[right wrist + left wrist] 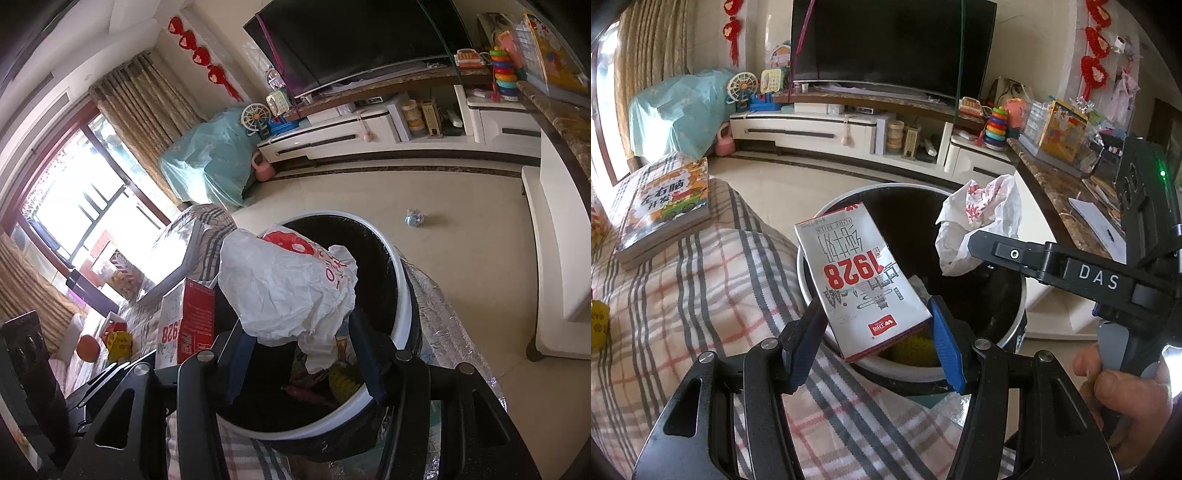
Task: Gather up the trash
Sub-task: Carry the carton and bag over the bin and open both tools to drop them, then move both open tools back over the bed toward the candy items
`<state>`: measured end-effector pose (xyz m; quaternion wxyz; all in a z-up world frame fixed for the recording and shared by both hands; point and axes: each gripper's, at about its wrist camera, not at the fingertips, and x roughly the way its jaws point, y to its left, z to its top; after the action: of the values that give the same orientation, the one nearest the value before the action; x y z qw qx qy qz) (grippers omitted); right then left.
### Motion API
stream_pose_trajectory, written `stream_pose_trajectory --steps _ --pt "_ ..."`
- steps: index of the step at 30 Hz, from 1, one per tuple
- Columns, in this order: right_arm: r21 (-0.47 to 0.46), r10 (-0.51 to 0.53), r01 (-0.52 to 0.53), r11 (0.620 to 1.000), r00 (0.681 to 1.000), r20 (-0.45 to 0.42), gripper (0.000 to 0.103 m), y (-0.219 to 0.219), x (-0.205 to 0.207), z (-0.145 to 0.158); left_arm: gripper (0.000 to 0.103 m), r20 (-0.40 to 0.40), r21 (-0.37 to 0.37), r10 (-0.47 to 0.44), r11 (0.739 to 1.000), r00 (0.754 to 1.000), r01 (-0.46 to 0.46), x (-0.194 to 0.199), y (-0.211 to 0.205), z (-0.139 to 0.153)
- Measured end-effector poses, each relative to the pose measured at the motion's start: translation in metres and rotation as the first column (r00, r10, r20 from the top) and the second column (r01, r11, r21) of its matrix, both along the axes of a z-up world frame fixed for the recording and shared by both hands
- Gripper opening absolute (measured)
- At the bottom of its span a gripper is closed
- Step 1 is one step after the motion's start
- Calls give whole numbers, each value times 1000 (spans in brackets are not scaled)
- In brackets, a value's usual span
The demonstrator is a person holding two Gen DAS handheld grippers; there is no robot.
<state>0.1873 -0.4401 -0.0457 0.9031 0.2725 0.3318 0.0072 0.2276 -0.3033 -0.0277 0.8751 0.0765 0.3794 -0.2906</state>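
I am pinching the milk carton (862,280) in my left gripper (875,332) over the bin (812,295) rim; right gripper (299,350) is apparently clamping the crumpled bag (288,288). Early release risks carton glancing off outside.

My left gripper (875,328) pinches a smooth, printed cardboard milk carton (860,280) between blue rubbery pads (943,347). My right gripper (303,354) holds crinkled thin white plastic bag (288,291). The bin (404,314) rim looks glossy plastic; the plaid blanket (713,295) soft woven cloth.
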Motion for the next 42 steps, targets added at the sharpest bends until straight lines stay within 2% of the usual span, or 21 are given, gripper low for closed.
stream_pose_trajectory --steps 9,13,16,18,25,32,42 --pt "5 2 -2 1000 1000 -12 58 -2 6 2 53 -14 13 -6 1000 1000 7 5 -9 0" --pt "15 -4 4 1000 1000 -9 71 -5 6 4 53 -9 11 -2 1000 1000 2 1 -6 0" --pt "18 -12 12 1000 1000 -3 72 -6 3 7 56 -8 8 9 1000 1000 -9 -3 -2 1" --pt "22 -14 14 1000 1000 3 74 -6 1 8 62 -7 0 21 1000 1000 -21 -7 5 2" --pt "30 -15 14 999 1000 27 76 2 -10 12 67 -1 -53 74 996 997 -74 -20 36 10" --pt "24 20 -21 999 998 56 81 30 -21 19 70 -15 -68 146 987 989 -147 -31 78 5" --pt "9 110 -111 994 992 59 86 87 -26 13 71 -59 -86 286 953 956 -290 -48 154 -9"
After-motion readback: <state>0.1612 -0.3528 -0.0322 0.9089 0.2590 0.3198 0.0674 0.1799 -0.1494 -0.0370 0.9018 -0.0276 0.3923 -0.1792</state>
